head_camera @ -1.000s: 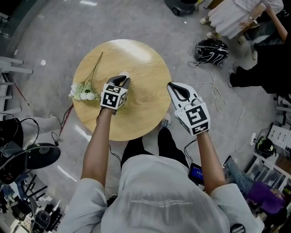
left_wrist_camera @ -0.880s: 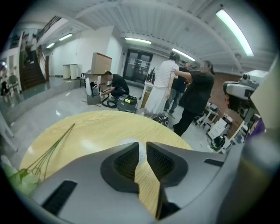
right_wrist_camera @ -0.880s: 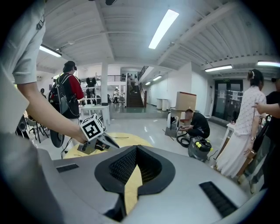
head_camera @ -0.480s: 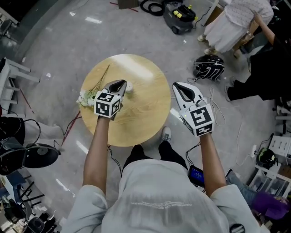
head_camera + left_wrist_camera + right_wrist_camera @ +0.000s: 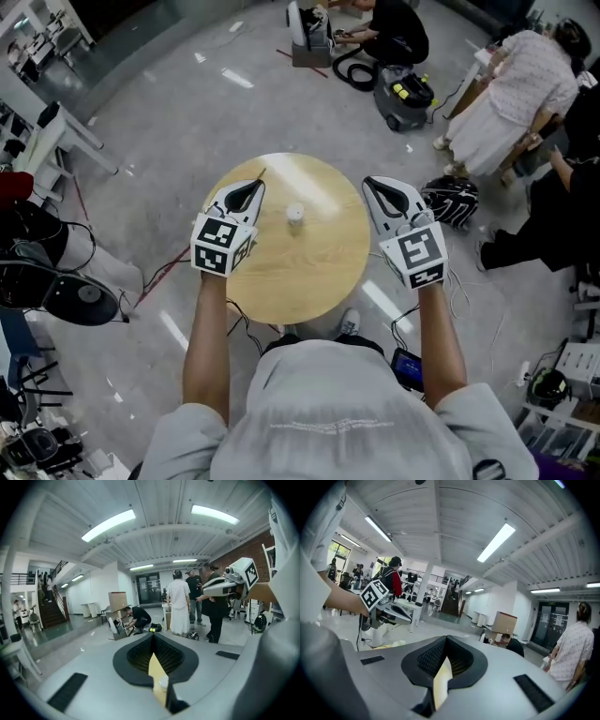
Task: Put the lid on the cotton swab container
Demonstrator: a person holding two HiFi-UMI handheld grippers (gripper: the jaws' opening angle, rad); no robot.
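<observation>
Wooden worktop (image 5: 309, 272) carries the cotton swab container (image 5: 295, 215), seemingly lidded (job likely done); left claw (image 5: 251, 187) just closed empty, right claw (image 5: 382, 190) shut empty.

Workshop hall — concrete floor (image 5: 169, 112), vacuum (image 5: 405, 97), brick wall (image 5: 234, 557).

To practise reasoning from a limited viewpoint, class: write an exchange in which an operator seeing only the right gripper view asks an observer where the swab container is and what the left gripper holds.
Operator: Where is the container?
Observer: The cotton swab container stands near the middle of the round table, with nothing gripping it.
Operator: Does the left gripper hold anything?
Observer: No. The left gripper has its jaws together and is empty.
</observation>
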